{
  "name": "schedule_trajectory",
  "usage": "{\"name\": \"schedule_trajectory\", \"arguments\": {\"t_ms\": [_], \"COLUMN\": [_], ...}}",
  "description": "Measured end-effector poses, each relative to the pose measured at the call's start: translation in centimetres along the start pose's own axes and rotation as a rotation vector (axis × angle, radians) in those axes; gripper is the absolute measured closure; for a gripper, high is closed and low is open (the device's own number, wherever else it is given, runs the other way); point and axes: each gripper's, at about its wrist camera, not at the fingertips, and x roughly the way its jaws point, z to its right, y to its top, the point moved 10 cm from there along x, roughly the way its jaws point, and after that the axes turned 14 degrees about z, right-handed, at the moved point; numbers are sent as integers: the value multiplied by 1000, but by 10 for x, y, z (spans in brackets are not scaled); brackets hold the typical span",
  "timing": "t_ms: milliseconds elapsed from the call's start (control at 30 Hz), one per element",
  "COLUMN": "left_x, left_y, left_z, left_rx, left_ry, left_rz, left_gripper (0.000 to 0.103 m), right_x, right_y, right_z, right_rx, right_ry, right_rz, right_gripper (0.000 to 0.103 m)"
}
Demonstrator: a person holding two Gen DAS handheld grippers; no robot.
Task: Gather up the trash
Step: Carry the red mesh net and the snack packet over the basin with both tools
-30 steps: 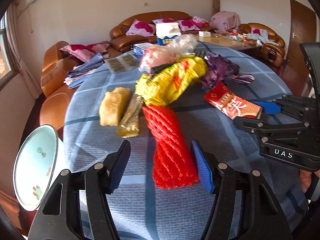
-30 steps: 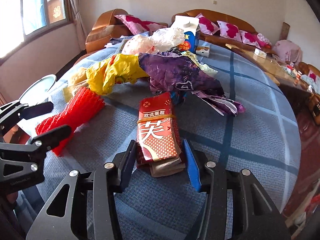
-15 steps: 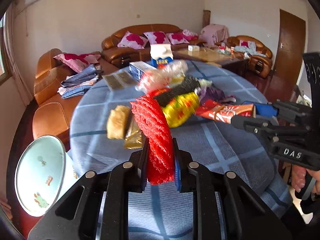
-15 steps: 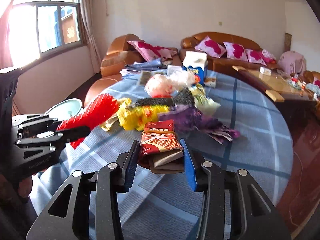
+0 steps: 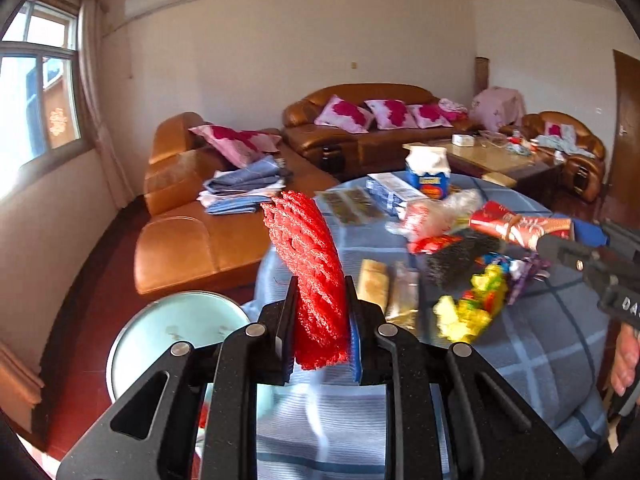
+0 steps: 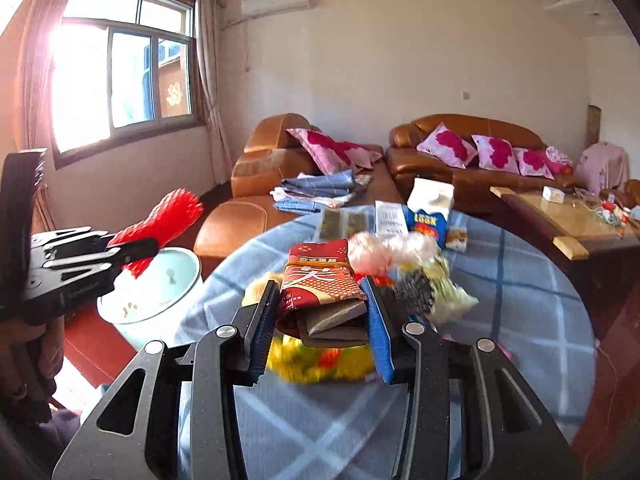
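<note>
My left gripper [image 5: 320, 320] is shut on a red foam net sleeve [image 5: 308, 268] and holds it up off the blue checked tablecloth [image 5: 552, 344], near the pale green bin [image 5: 176, 328]. In the right wrist view the same red foam net sleeve [image 6: 168, 216] hangs above that bin [image 6: 160, 284]. My right gripper [image 6: 320, 312] is shut on a red printed packet [image 6: 320, 276] with folded card beneath it, lifted above the table. On the cloth lie a yellow wrapper [image 5: 468, 308], a black mesh piece [image 5: 452, 260] and a clear plastic bag [image 5: 444, 208].
A blue and white carton [image 5: 428, 172] and flat packets [image 5: 352, 204] stand at the table's far side. Brown leather sofas [image 5: 360, 136] with pink cushions ring the room. A coffee table [image 6: 560, 216] stands to the right. A person's hand [image 5: 624, 356] shows at the right edge.
The left gripper shut on the red net sleeve and raised it off the table toward the bin. The right gripper lifted the red packet off the cloth.
</note>
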Motion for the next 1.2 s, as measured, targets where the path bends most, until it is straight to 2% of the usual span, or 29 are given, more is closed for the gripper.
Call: {"name": "schedule_trajectory", "arguments": {"t_ms": [333,533,667,933,1200], "left_x": [15,10,8,0,-2], "left_y": [-8,-3,-7,-15,-29], "left_z": [-67,-102,-123,-154,-163], "left_rx": [11,9,23,2,8], "left_ry": [205,302,377,433,448], "left_rz": [-52,-50,-72,-98,-139], "left_gripper": [83,83,83,83,83], "right_x": [97,140,154,166,171], "right_y": [22,18,16,9,0], "right_z": [-35,-68,-90,-122,-149], "right_rx": [11,-7,-28,-86,-141], "right_ry": [117,173,206,250,293], "right_rz": [34,18,22,28,28], "right_gripper": [61,61,61,61,61]}}
